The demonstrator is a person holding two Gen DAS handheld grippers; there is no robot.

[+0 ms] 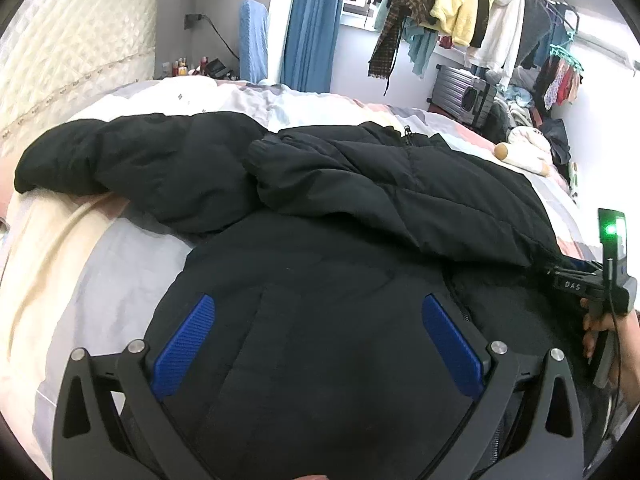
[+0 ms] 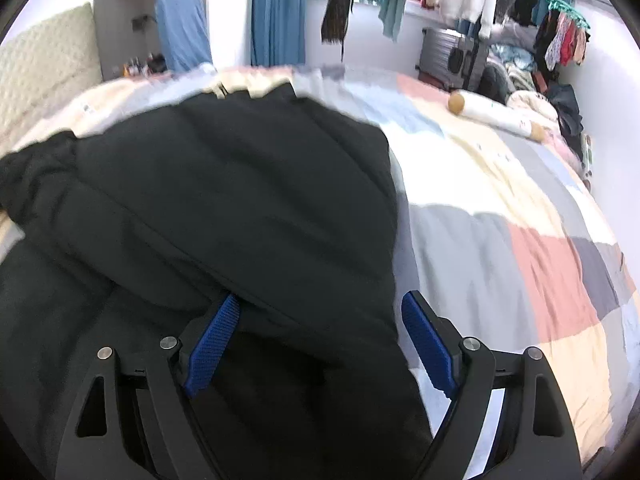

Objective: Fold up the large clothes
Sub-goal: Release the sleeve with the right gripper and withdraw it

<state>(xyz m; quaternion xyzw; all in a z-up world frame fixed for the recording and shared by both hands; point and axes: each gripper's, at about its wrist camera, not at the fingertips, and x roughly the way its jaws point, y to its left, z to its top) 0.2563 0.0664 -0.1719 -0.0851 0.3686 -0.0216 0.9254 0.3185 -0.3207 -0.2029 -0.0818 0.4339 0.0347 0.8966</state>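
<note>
A large black puffer jacket [image 1: 320, 208] lies on the bed, one side folded over its body, a sleeve stretched out to the left. My left gripper [image 1: 318, 308] is open and empty, hovering just above the jacket's near part. The right gripper's body shows at the left wrist view's right edge [image 1: 600, 284], at the edge of the folded flap. In the right wrist view the jacket [image 2: 224, 200] fills the left half. My right gripper [image 2: 320, 312] is open, its blue pads either side of the jacket's folded edge, the left pad partly under the cloth.
The bed carries a patchwork cover [image 2: 520, 240] in grey, pink, cream and white. A cream bolster [image 2: 492, 114] lies at its far right. A padded headboard [image 1: 76, 48] stands left. A clothes rack [image 1: 460, 4] and a grey suitcase [image 1: 460, 92] stand beyond the bed.
</note>
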